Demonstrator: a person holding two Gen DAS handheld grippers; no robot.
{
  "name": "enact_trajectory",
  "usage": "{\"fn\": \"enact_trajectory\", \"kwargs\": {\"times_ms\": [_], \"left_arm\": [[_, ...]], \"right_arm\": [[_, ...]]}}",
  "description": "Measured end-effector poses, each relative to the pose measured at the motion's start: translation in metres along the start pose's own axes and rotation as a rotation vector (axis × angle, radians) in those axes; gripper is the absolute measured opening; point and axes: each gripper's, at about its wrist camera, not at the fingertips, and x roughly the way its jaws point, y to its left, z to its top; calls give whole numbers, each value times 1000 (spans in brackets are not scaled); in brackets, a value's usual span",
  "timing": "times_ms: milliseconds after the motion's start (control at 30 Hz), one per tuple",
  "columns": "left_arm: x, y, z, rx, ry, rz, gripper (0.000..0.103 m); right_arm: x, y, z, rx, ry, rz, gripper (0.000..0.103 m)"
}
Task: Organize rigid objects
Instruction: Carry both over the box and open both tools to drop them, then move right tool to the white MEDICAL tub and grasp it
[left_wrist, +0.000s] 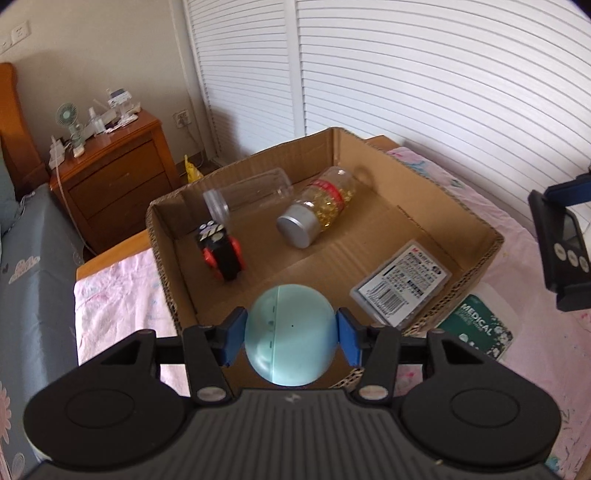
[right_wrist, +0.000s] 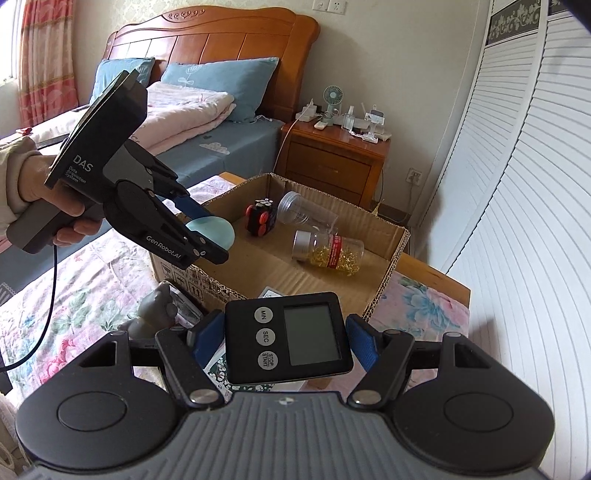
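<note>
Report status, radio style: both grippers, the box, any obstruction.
Left gripper clamps pale blue ball above cardboard box. Right gripper clamps black timer, short of box. Drop spot clear.

The grey figurine (right_wrist: 155, 314) at lower left is half hidden behind the right gripper's finger. The "MEDICAL" packet (left_wrist: 480, 328) hides partly under the cardboard box (left_wrist: 476, 221); nightstand clutter (left_wrist: 99, 118) is too small to make out.

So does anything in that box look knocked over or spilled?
Two things lie on their sides in the box: the clear empty jar and the capsule bottle. The bottle's cap is on, nothing has spilled, and nothing looks damaged.
</note>
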Motion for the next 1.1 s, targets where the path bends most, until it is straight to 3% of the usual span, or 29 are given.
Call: {"fn": "enact_trajectory", "kwargs": {"times_ms": [133, 300, 700, 1100], "left_arm": [[-9, 13, -6, -70, -32, 17, 92], [-35, 22, -21, -130, -86, 11, 100], [-77, 8, -87, -209, -153, 88, 101], [-92, -14, -121, -198, -185, 145, 101]], "right_arm": [[4, 4, 5, -7, 8, -5, 76], [7, 9, 12, -3, 17, -10, 76], [39, 18, 47, 42, 36, -2, 76], [118, 32, 88, 96, 130, -2, 76]]}}
